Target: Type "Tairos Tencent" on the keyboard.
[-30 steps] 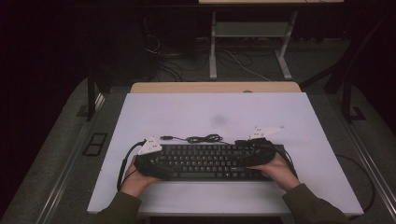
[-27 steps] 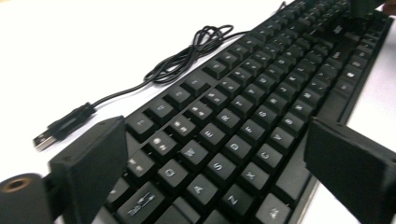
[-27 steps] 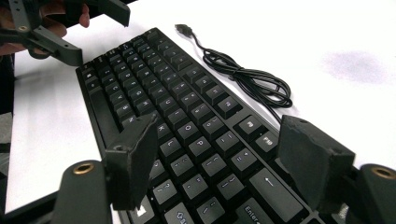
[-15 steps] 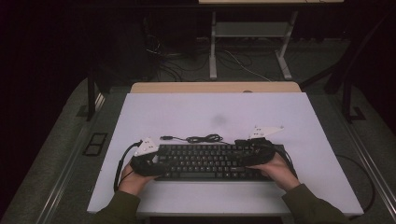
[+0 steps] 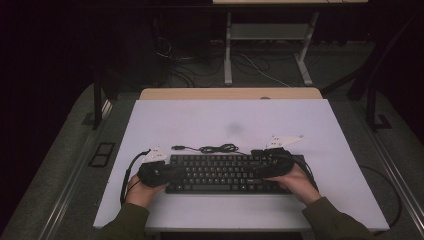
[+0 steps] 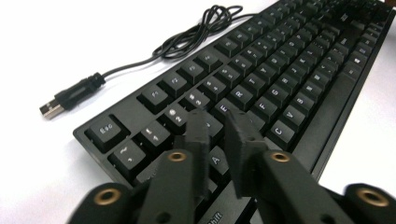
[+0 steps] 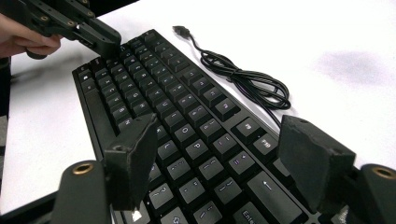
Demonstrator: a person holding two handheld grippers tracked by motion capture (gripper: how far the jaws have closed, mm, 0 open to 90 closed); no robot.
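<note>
High view: black keyboard [image 5: 222, 173] lies lower centre of frame on white desk [image 5: 200, 120], its coiled cable [image 5: 215, 148] with USB plug just above it. Left tongs [image 5: 159, 173] at keyboard's left end; left gripper view shows its jaws have just been closing, now narrow with a slim gap, nothing between them, tips over the Q/W keys. Right tongs [image 5: 265, 167] at keyboard's right end, jaws wide apart over the keys in right gripper view, pads not pressing anything.
</note>
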